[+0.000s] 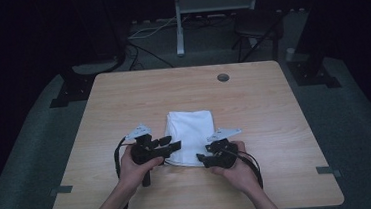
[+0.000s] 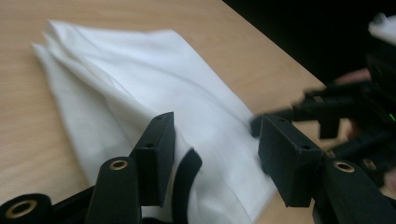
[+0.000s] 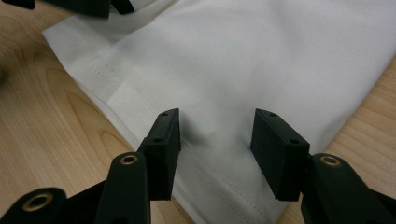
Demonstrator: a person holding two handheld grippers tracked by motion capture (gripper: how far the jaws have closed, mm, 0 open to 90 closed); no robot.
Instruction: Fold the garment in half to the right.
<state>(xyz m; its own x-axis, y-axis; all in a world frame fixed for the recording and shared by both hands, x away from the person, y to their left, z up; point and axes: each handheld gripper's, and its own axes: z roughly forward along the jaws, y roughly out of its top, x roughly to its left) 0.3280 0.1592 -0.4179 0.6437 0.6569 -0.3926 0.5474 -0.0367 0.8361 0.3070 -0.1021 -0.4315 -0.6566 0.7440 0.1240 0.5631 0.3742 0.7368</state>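
I see a white folded cloth (image 1: 191,134) lying flat near the middle of the wooden table (image 1: 123,99), a bit toward the near edge — roughly rectangular, several layers stacked, with a stitched hem along one edge in the right gripper view and loose layered corners at its far end in the left gripper view. My left gripper (image 1: 169,145) sits at the cloth's near left corner, my right gripper (image 1: 204,158) at its near right corner, both low over the near edge. Left jaws spread apart, cloth under and between them, pads not pressing on it; a fold of fabric lies against the left-hand jaw. Right jaws also spread, straddling the hemmed edge — cloth between them, no pinch that I can see. Both hands rest on the table just beside the cloth.
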